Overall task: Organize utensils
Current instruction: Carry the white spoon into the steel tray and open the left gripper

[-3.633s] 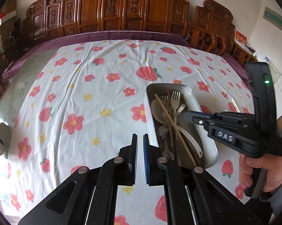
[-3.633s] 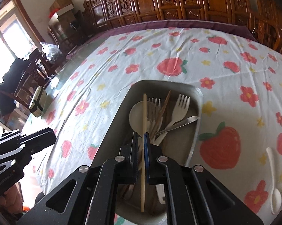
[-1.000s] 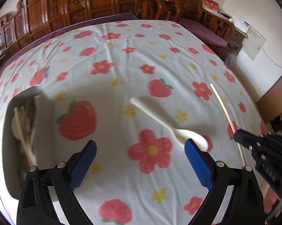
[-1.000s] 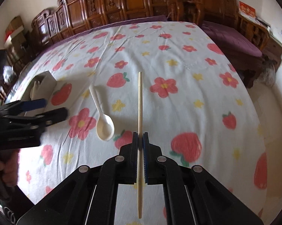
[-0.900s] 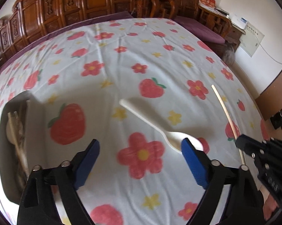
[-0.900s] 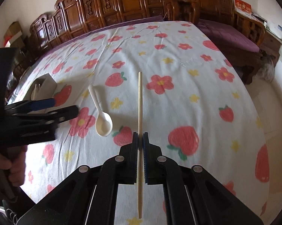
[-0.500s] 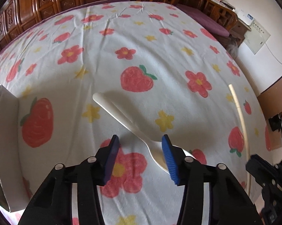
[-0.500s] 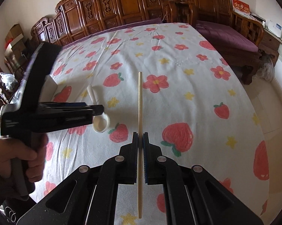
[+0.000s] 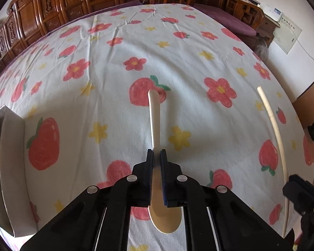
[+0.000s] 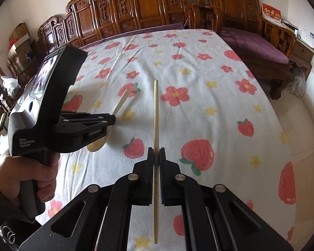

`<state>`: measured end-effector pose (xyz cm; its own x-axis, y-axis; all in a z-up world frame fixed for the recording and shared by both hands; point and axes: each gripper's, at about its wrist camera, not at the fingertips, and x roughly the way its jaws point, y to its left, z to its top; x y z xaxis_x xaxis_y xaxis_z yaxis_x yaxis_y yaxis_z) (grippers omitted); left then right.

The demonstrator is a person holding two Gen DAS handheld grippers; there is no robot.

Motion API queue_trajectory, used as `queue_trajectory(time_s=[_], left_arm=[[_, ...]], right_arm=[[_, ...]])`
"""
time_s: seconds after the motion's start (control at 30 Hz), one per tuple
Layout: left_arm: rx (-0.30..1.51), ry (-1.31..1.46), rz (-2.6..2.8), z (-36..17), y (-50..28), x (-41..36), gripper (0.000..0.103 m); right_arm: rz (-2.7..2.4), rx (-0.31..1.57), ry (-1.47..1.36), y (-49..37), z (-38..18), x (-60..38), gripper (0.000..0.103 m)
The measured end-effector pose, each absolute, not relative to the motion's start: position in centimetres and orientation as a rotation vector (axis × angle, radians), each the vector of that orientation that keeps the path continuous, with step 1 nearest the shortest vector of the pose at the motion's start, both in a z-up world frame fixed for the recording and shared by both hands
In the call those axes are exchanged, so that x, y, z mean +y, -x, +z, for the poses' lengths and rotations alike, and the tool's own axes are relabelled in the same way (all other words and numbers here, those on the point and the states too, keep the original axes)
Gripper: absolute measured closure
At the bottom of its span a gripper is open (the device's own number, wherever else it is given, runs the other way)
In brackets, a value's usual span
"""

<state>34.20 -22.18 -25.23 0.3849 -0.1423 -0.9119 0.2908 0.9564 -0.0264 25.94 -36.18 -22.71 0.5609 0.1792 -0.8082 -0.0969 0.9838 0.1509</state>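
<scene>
A wide table is covered by a white tablecloth [image 9: 177, 58] printed with red flowers, strawberries and yellow stars. At its left edge sits 1 grey tray [image 9: 10, 167]. Purple cloth [image 10: 255, 46] shows along the far right side.

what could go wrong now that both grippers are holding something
The left gripper pinches the spoon on its thin handle near the bowl, so it may pivot or slip when lifted. The right gripper holds the chopstick near its middle; its long free end could catch the tablecloth or the left gripper.
</scene>
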Motion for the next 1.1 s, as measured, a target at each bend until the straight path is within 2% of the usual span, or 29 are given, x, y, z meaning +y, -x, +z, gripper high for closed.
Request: queue_trajectory(time_s=[1.1], left_arm=[[1.015, -0.188, -0.304, -17.5, -27.0, -16.5, 0.097]], right_arm=[[0.235, 0.939, -0.066, -25.1, -21.8, -33.5, 0.097]])
